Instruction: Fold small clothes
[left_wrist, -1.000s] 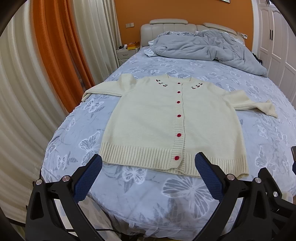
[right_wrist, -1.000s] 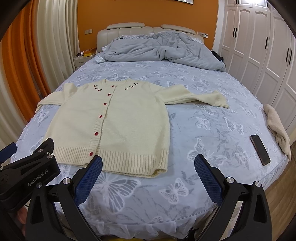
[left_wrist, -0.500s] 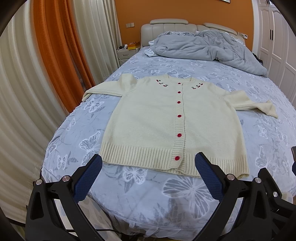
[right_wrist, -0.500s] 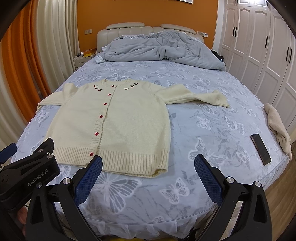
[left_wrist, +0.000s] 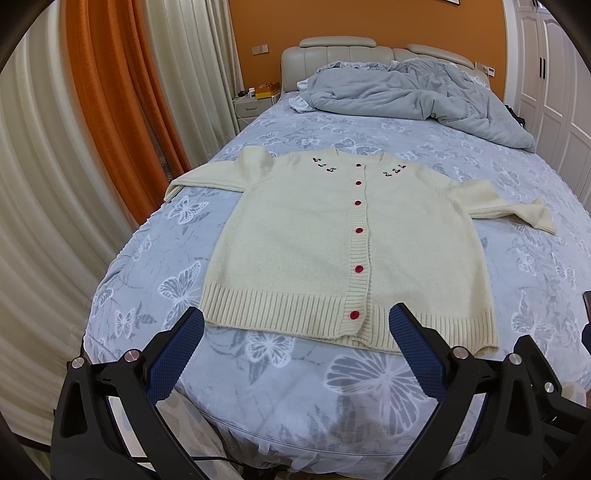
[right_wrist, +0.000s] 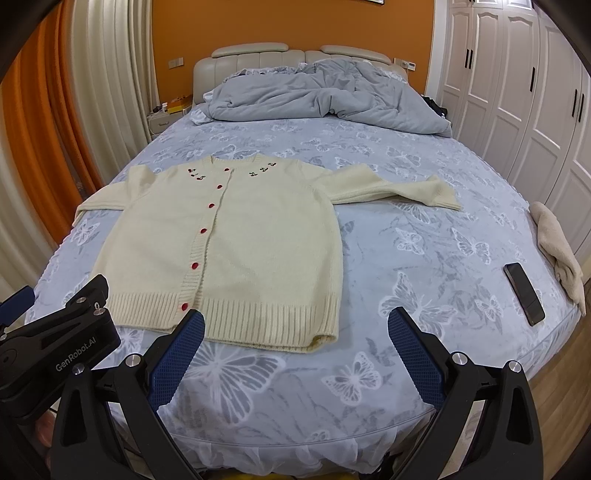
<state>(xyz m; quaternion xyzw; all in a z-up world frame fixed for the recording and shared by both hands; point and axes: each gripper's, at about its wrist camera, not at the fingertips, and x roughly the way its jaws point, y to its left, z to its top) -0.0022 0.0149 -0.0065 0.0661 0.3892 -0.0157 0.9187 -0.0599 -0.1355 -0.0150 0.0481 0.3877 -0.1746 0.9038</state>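
A cream knit cardigan (left_wrist: 314, 240) with red buttons lies flat and face up on the blue butterfly bedsheet (left_wrist: 258, 376), both sleeves spread out sideways. It also shows in the right wrist view (right_wrist: 251, 251). My left gripper (left_wrist: 295, 332) is open and empty, hovering just short of the ribbed hem near the foot of the bed. My right gripper (right_wrist: 295, 332) is open and empty, near the hem's right corner. The body of the left gripper (right_wrist: 55, 339) shows at lower left in the right wrist view.
A crumpled grey duvet (right_wrist: 325, 96) lies at the head of the bed. A black phone (right_wrist: 524, 293) and a beige cloth (right_wrist: 557, 251) lie near the bed's right edge. Orange and white curtains (left_wrist: 110, 110) hang left; white wardrobes (right_wrist: 517, 92) stand right.
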